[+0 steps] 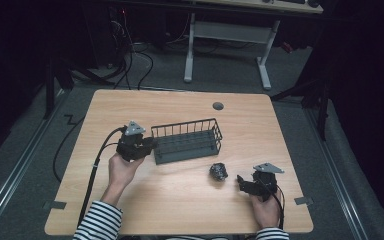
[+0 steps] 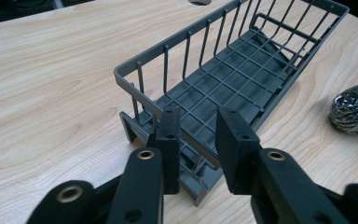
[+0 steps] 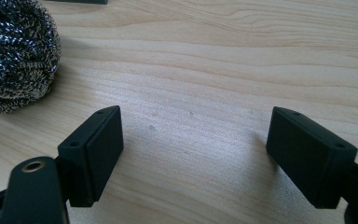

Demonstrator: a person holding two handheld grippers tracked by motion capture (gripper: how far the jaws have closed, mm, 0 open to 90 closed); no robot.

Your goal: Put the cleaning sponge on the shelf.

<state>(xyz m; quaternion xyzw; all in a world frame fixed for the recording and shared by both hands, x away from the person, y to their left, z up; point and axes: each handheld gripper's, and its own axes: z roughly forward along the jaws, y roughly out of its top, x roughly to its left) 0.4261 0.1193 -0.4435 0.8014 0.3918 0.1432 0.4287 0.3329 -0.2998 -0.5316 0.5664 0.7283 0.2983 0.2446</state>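
High view: grey wire basket sits mid-surface. Left claw at basket's left end; left gripper view shows jaws astride end rim, slightly spread, pads not visibly pressing. Right claw spread wide, empty, low over wood. Steel scourer lies between basket and right claw.
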